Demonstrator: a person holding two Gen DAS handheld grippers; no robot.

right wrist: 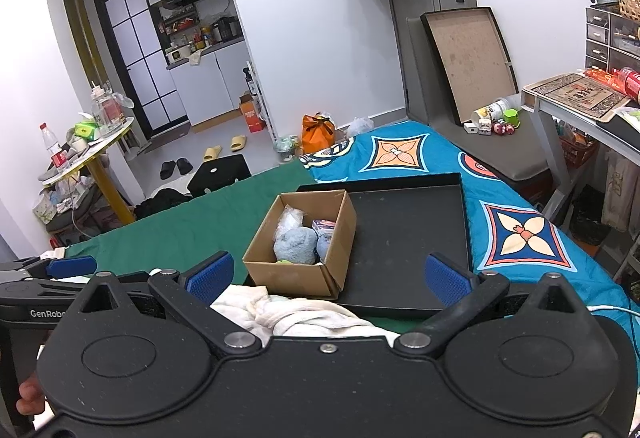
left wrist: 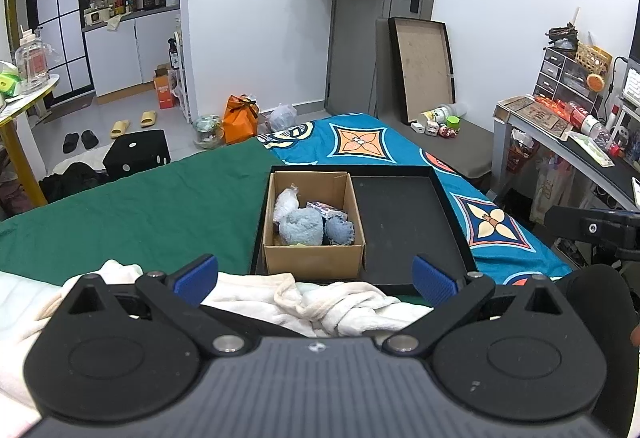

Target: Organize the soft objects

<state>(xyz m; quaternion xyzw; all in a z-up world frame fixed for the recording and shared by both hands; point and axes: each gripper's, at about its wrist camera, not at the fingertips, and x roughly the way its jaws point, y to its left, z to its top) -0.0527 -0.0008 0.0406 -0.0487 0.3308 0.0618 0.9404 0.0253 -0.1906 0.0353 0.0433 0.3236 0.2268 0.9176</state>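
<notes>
A cardboard box (left wrist: 316,260) stands in the left part of a black tray (left wrist: 404,222) on the bed. It holds pale blue soft toys (left wrist: 302,226) and a crinkled plastic bag (left wrist: 286,203). A cream cloth (left wrist: 320,302) lies bunched on the bed in front of the tray. My left gripper (left wrist: 316,276) is open and empty, just above the cloth. In the right wrist view, my right gripper (right wrist: 328,278) is open and empty over the same cloth (right wrist: 288,312), near the box (right wrist: 296,276) and tray (right wrist: 404,238). The left gripper's blue fingertip (right wrist: 70,266) shows at the far left.
The bed has a green sheet (left wrist: 140,210) and a blue patterned cover (left wrist: 500,230). A black dice-like cube (left wrist: 138,154) and slippers lie on the floor beyond. A desk (left wrist: 560,142) stands at the right, a round table (right wrist: 96,150) at the left.
</notes>
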